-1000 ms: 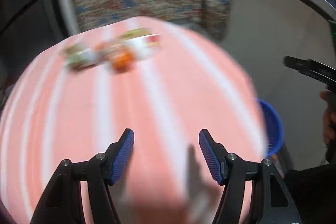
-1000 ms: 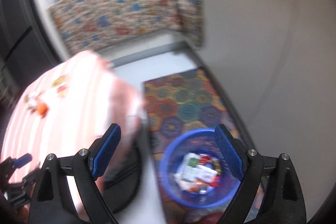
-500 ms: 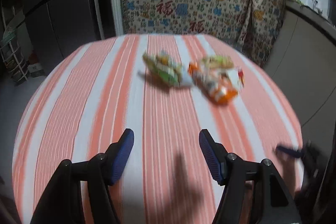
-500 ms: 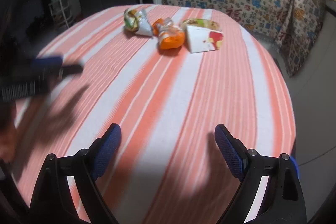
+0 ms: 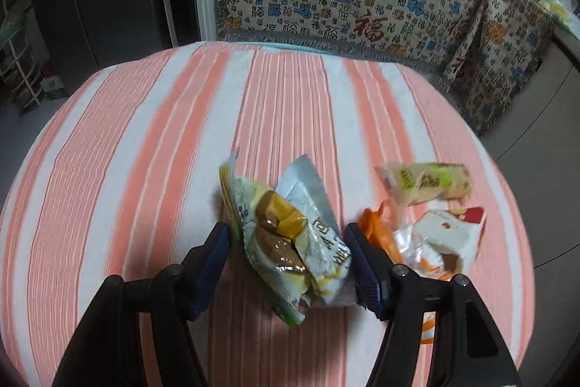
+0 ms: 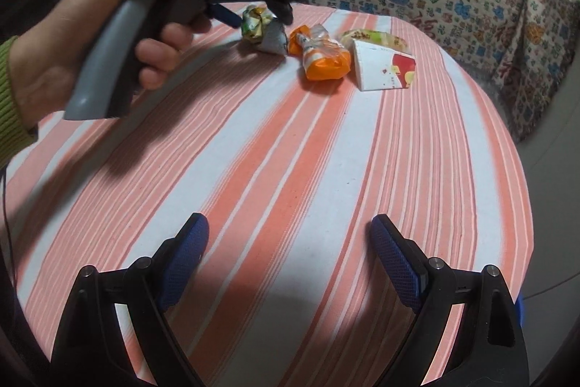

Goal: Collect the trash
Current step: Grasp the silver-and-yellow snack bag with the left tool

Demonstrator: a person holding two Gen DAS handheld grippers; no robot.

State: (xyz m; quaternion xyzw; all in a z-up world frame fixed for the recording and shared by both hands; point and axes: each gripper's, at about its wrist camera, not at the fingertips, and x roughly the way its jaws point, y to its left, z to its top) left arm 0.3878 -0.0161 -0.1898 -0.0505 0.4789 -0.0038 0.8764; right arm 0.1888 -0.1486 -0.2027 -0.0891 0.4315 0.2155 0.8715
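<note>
- While my left gripper [image 5: 286,260] had been far from the trash half a second before, its spread jaws now stood around the wrapper [image 5: 290,234] on the table [image 5: 145,151], not yet pinching.
- My right gripper [image 6: 290,263] hung open and empty, well apart from the wrapper.
- I judged the grasp was next.

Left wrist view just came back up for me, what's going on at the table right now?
The left gripper is open with its fingers on either side of a crumpled green-and-silver snack wrapper on the striped tablecloth, not yet closed on it. Beside it lie an orange wrapper, a white-and-red carton and a pale green packet. The right gripper hangs open over bare cloth, holding nothing.
</note>
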